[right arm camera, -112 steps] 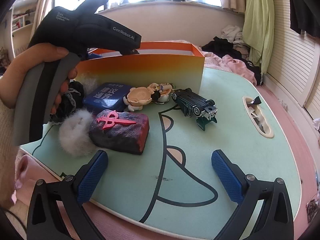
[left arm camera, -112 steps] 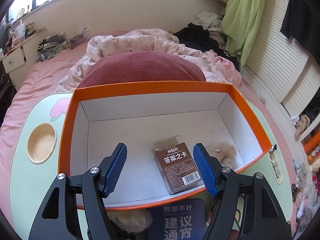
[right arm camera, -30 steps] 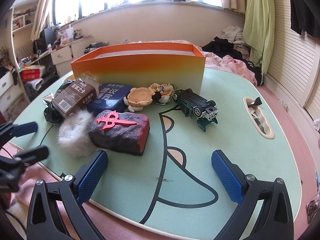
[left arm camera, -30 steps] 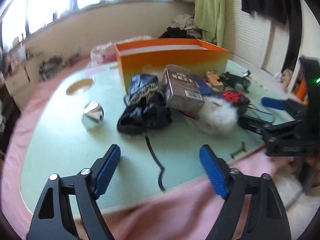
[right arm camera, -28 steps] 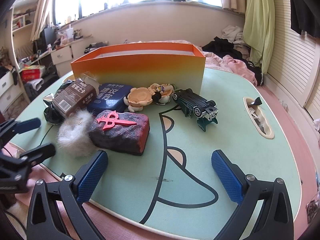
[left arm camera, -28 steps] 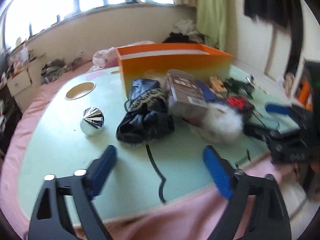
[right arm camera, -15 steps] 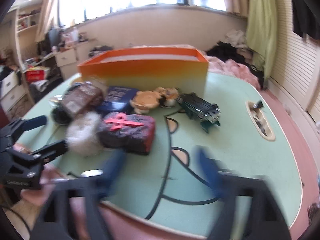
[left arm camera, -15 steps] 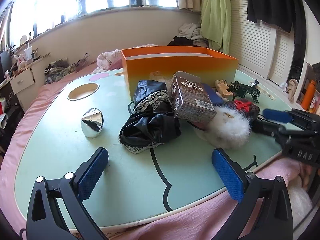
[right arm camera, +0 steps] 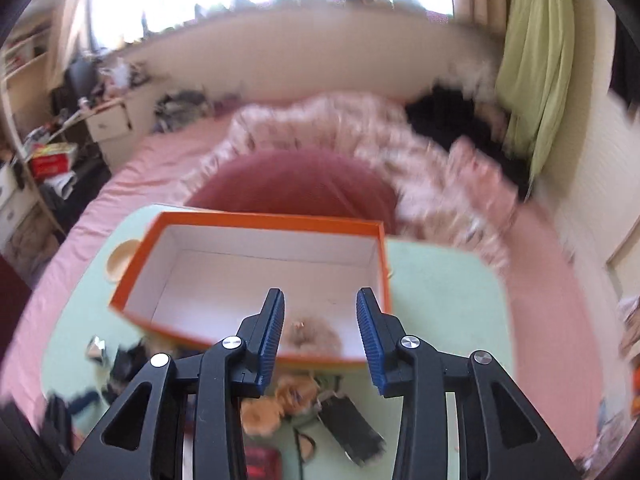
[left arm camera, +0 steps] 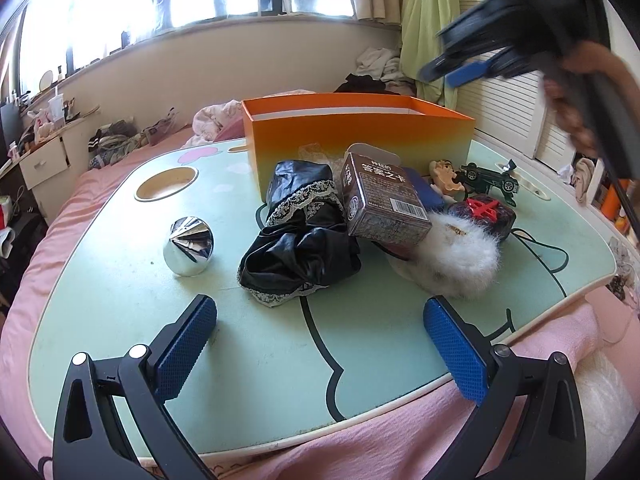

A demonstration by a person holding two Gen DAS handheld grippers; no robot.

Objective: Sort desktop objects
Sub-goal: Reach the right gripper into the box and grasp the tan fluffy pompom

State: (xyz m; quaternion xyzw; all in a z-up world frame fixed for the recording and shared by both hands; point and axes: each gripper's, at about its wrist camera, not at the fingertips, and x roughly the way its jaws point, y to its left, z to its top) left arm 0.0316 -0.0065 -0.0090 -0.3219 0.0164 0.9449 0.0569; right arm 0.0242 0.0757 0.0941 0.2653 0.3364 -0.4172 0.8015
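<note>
the left gripper (left arm camera: 320,344) has its jaws spread as wide as they go, nothing between the blue, cross-hatched pads (left arm camera: 186,346), and it hangs low over the near edge of the mint-green lap table (left arm camera: 120,280). just beyond it lies a crumpled black satin cloth with white lace trim (left arm camera: 300,240), and to its left a shiny chrome cone-shaped piece (left arm camera: 189,245) stands alone on bare tabletop. a brown rectangular card box (left arm camera: 380,204) with a barcode leans tilted on the cloth; beside it sits a white fluffy puff (left arm camera: 460,254), touching a dark red-marked block (left arm camera: 486,212). farther back are a small figurine (left arm camera: 444,174) and a dark green toy car (left arm camera: 490,176) on its side. behind the heap stands the orange cardboard box (left arm camera: 360,140), smooth-walled and open-topped.

the right gripper (right arm camera: 320,332) is raised above that box, a hand (left arm camera: 576,100) round its grip. its jaws have just been reopening a little after closing; they stand narrow with nothing between the ribbed blue pads (right arm camera: 272,332). in its blurred view the orange box (right arm camera: 260,224) shows a white interior, with a tan fuzzy ball (right arm camera: 316,334) lying near the front wall. below the box the figurine (right arm camera: 280,400) and toy car (right arm camera: 352,424) lie on the table.
</note>
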